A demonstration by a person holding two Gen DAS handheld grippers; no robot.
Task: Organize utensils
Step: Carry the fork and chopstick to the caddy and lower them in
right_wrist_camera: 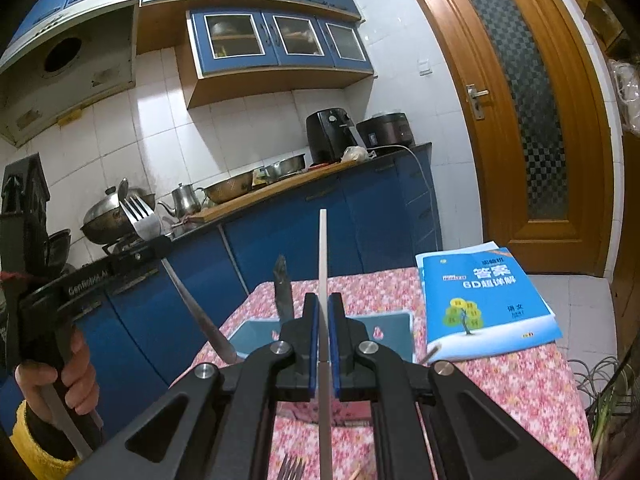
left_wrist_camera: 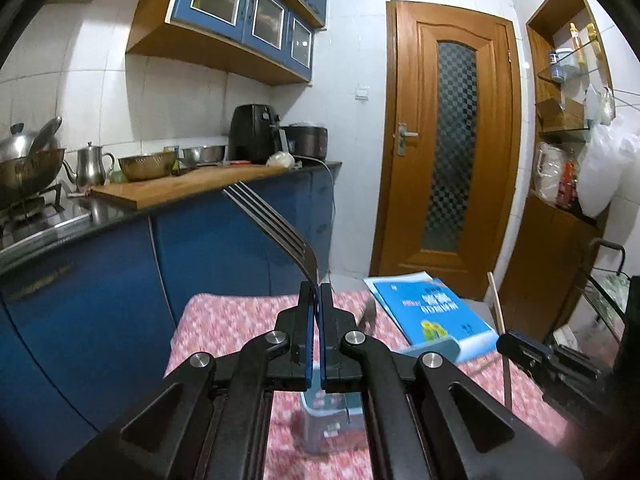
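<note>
Left tongs (left_wrist_camera: 320, 286): jaws pinched tight on the neck of a metal fork (left_wrist_camera: 272, 220), raised above the table.
Fork: its tines slanted up and to the left of the left tongs' tips; in the right wrist view the same fork (right_wrist_camera: 140, 216) stood out of the left tongs (right_wrist_camera: 136, 252), its handle running down behind them.
Right tongs (right_wrist_camera: 323, 300): jaws nearly closed, clamped on a pale chopstick (right_wrist_camera: 323, 248).
Chopstick: upright between the pads, its tip rising well above the right tongs' fingers, its other end running down below them.
Box (right_wrist_camera: 256, 334): blue-rimmed, lying on the floral tablecloth (right_wrist_camera: 500, 392) just under and beyond the right tongs' tips.
Second fork (right_wrist_camera: 291, 469): tines visible on the cloth directly below the right tongs.
Dark utensil (right_wrist_camera: 283, 288): standing just left of the right tongs' left finger; what it was could not be told.
Book (right_wrist_camera: 484, 300): blue, on the cloth to the right of both tongs.
Hand (right_wrist_camera: 70, 368): gripping the left tongs' handle, yellow cuff below it.
</note>
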